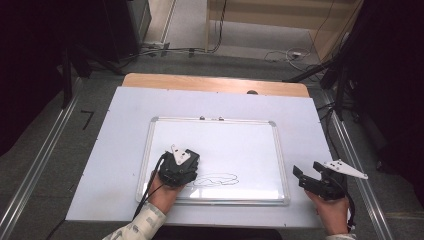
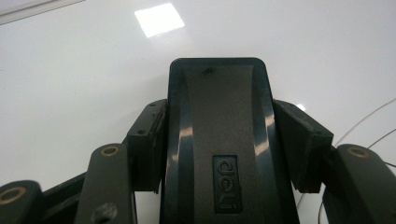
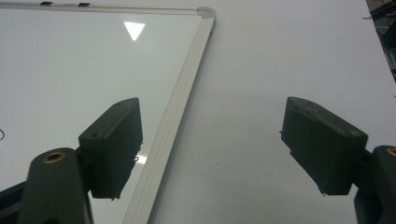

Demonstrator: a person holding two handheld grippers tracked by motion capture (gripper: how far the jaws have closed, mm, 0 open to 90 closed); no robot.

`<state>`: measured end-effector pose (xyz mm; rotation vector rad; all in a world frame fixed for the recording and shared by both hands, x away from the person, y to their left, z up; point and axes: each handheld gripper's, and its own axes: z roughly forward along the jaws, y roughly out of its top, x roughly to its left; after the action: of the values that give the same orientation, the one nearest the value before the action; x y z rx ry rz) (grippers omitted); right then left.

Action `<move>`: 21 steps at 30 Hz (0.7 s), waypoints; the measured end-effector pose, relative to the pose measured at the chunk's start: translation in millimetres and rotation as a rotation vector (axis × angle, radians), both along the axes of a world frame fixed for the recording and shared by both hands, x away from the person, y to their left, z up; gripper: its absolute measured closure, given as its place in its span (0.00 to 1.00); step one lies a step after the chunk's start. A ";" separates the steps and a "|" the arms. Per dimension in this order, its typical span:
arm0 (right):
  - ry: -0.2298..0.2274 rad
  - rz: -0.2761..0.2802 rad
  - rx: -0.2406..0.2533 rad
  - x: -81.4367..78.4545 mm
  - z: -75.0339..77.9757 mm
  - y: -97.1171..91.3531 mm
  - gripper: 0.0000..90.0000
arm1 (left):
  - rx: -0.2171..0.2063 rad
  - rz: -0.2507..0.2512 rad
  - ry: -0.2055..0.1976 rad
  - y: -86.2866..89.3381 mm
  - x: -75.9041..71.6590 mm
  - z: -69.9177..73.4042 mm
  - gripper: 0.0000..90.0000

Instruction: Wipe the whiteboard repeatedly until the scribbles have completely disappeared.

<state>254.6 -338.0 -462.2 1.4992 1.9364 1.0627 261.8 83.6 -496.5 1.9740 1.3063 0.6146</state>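
Item: whiteboard (image 1: 250, 145), centre of the high view, bearing a black scribble (image 1: 217, 179) at lower centre, not yet wiped as far as could be judged. Left gripper (image 1: 180, 167), lower left of the board, jaws clamped on a black eraser (image 2: 217, 140) (branded "deli", legible in the left gripper view alone). Right gripper (image 3: 210, 149), lower right off the board, jaws wide and empty, straddling the board's frame (image 3: 180, 107); that view alone showed this

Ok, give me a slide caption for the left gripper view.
Left gripper clamps a black Deli eraser over the whiteboard.
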 end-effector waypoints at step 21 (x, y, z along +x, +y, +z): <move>0.001 -0.002 -0.003 -0.9 0.3 1.1 0.21 | 0.008 -0.029 0.017 -8.4 2.2 -0.1 0.46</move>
<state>253.7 -336.8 -461.9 1.5003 1.9360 1.0574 263.9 75.2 -496.7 2.0051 1.2845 0.5911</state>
